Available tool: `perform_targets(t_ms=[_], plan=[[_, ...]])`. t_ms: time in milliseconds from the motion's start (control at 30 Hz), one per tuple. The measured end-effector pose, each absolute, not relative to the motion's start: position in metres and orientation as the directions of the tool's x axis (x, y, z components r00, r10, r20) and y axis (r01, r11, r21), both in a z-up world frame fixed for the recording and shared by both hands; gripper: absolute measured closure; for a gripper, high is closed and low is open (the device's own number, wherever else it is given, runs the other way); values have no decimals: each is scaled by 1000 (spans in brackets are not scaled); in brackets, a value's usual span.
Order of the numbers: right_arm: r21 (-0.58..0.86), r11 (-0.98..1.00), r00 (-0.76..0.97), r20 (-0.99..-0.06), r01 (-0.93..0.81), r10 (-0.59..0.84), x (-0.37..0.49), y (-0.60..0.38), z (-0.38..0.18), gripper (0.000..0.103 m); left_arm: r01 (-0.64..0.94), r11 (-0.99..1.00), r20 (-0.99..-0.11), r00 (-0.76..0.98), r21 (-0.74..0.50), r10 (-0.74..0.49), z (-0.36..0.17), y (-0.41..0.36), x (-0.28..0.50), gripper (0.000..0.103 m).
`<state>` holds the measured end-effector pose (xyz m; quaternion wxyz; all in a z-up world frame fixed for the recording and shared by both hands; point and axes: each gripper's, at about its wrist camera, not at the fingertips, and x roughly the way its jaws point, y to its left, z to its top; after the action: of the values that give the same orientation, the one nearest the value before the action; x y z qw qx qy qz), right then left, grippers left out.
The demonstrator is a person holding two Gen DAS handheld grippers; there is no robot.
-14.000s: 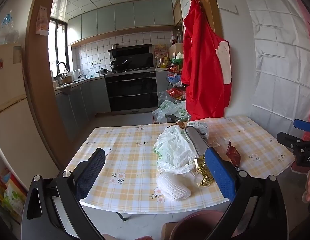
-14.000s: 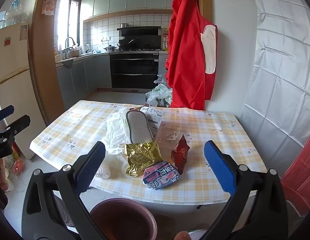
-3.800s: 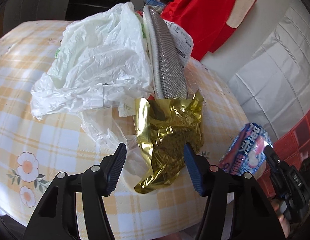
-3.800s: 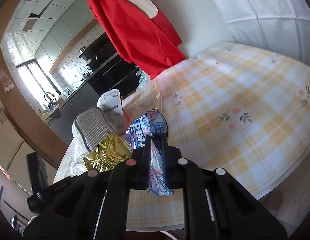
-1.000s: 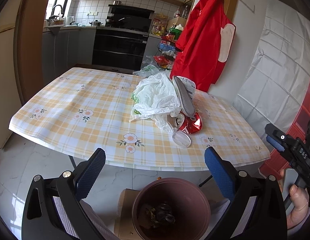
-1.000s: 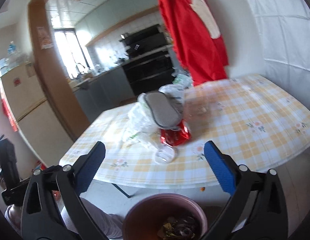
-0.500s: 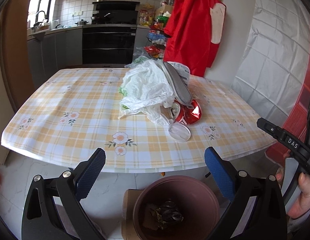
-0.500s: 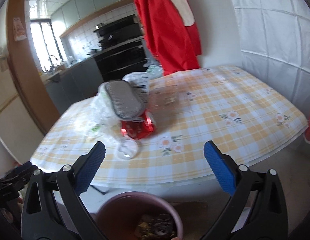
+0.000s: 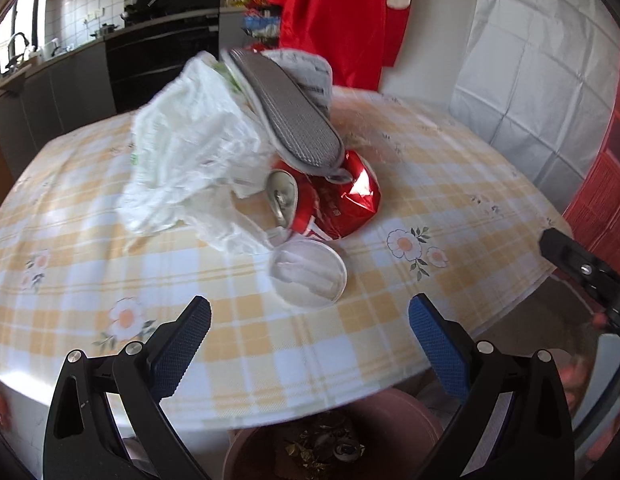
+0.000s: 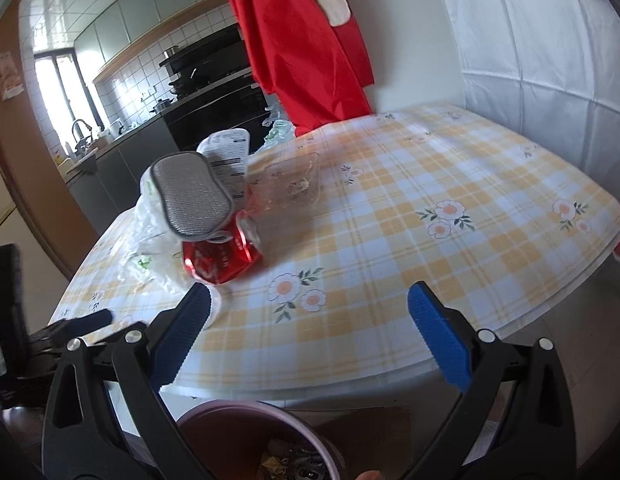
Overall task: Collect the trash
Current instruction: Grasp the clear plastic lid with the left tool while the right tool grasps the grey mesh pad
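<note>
Blue-padded left tool and right tool both gape wide, gripping nothing, over the checked worktop. Ahead lies a white lid, then a red can under a grey sponge and white bag. Below, the brown bin holds wrappers.

Your left wrist camera looks down its 2 fingers from the table's near edge, close to the red can. Your right wrist camera sits further right, facing left across the table. Both see the can, the grey sponge and the bin below.
</note>
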<state>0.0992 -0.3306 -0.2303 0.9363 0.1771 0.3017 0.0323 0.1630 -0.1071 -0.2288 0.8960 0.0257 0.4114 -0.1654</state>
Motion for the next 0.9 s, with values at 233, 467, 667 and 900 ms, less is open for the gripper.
perform_targets(t_ms=[233,467,667,900], plan=[[384,921,805,-567,69,177,114,-350,-250,6,285,957,-818,537,-54,-206,-266,-128,209,10],[303,948,789,-604,94,115,122,-352,-260,6,261,965,-827,539,-17,-160,-278,-132,226,11],[277,959,776,-617,54,134,132,-345,-262,5,292,956,-811,568,37,-142,-276,-138,223,32],[226,967,754,-614,-117,234,156,-310,-242,6,336,942,-783,581,-18,-222,-266,-120,202,39]])
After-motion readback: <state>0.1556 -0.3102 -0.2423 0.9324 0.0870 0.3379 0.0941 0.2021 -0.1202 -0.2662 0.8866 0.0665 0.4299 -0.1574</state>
